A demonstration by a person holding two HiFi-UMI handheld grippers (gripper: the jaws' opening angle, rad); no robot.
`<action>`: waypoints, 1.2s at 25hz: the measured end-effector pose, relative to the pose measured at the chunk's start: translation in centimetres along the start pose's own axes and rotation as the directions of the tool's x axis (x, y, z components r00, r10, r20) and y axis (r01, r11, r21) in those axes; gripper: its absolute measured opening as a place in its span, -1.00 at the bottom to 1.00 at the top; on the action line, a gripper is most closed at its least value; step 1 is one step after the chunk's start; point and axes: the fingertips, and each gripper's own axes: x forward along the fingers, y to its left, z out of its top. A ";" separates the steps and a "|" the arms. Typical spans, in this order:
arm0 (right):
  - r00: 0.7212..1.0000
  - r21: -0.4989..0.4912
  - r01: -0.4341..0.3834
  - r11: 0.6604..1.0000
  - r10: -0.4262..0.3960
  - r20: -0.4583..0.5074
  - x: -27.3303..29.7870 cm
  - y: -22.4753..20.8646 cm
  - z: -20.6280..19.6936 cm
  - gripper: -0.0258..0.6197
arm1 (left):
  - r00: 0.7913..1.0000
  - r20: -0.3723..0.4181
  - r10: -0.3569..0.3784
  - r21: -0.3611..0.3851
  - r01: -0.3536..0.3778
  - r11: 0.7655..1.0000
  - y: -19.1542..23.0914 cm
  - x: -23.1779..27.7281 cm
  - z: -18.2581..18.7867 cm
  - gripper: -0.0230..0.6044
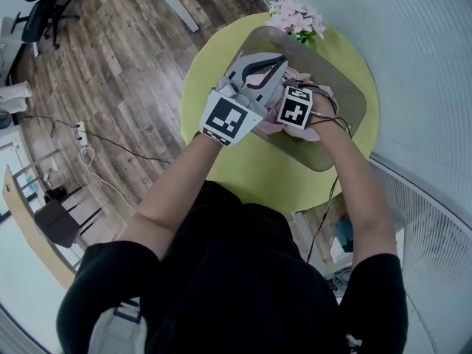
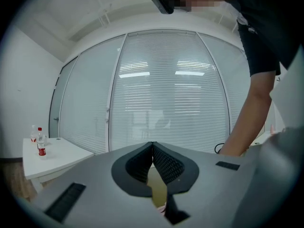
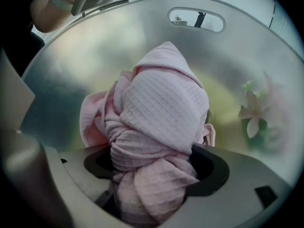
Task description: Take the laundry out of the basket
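A pink waffle-weave cloth (image 3: 161, 113) is bunched between the jaws of my right gripper (image 3: 154, 175), which is shut on it inside the translucent grey basket (image 3: 90, 51). From the head view, the basket (image 1: 348, 98) stands on a round yellow-green table (image 1: 251, 172). Both grippers are over the basket and pink cloth (image 1: 311, 133) shows around them. My right gripper (image 1: 299, 87) points down into the laundry. Beside it, my left gripper (image 1: 271, 65) is tilted upward. In its own view, the left gripper (image 2: 152, 148) has its jaws shut tip to tip with nothing between them.
Pink flowers (image 1: 296, 17) stand at the table's far edge, just behind the basket, and show through its wall (image 3: 254, 110). The left gripper view faces window blinds (image 2: 166, 94), a white side table with bottles (image 2: 40, 146) and my arm (image 2: 251, 113). Wooden floor (image 1: 125, 87) surrounds the table.
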 end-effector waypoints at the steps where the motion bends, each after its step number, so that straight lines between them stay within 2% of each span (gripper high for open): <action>1: 1.000 -0.001 0.002 1.000 -0.002 -0.001 -0.5 0.1 -0.1 0.43 | 1.000 0.004 0.001 0.006 -0.001 1.000 -0.2 0.0 0.3 -0.89; 20: 0.990 -0.001 0.134 0.991 -0.134 0.040 -10.9 2.0 0.1 0.42 | 0.999 0.033 0.020 0.106 -0.024 0.994 -4.8 -3.6 6.5 -0.89; 30: 0.980 -0.041 0.193 0.980 -0.191 0.049 -14.6 2.4 1.0 0.42 | 0.996 0.047 0.072 0.136 -0.078 0.988 -6.3 -6.0 8.6 -0.89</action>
